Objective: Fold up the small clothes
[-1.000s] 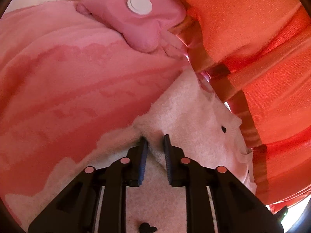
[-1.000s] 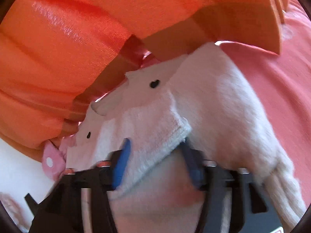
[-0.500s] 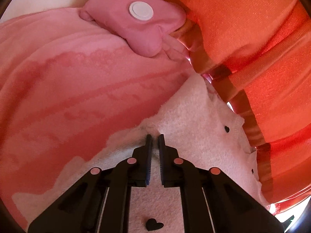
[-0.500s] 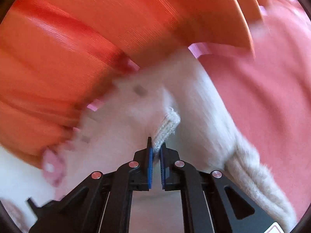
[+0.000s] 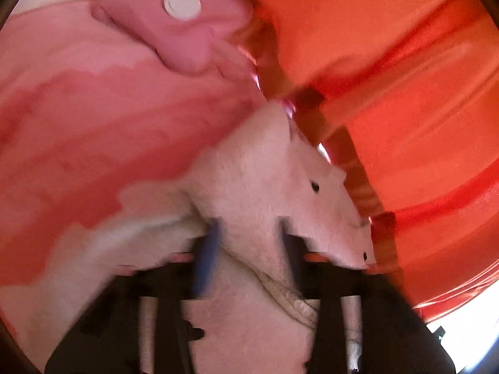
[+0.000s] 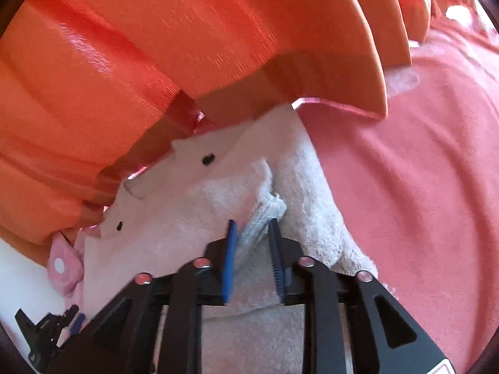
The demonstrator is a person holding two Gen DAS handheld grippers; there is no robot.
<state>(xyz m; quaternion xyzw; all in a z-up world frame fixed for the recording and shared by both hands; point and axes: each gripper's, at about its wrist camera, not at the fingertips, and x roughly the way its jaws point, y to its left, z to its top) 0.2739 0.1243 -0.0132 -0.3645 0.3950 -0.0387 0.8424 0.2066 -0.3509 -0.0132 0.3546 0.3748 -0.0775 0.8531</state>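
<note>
Far left in the right wrist view, a small pink pouch (image 6: 64, 268) with a white disc, lying at the edge of the pink blanket (image 6: 421, 171). Beside it, a fluffy cream-white garment (image 6: 187, 218) with small black hearts, spread on that blanket below the orange curtain (image 6: 156, 46), long axis slanting from lower left up to the right toward the curtain hem. Left gripper (image 5: 249, 240): blurred, jaws just been opening, spread apart with a soft fold between, pads not pressing. Right gripper (image 6: 252, 237): jaws just been opening, parted around the ribbed cuff (image 6: 265, 215), loose between the pads.
</note>
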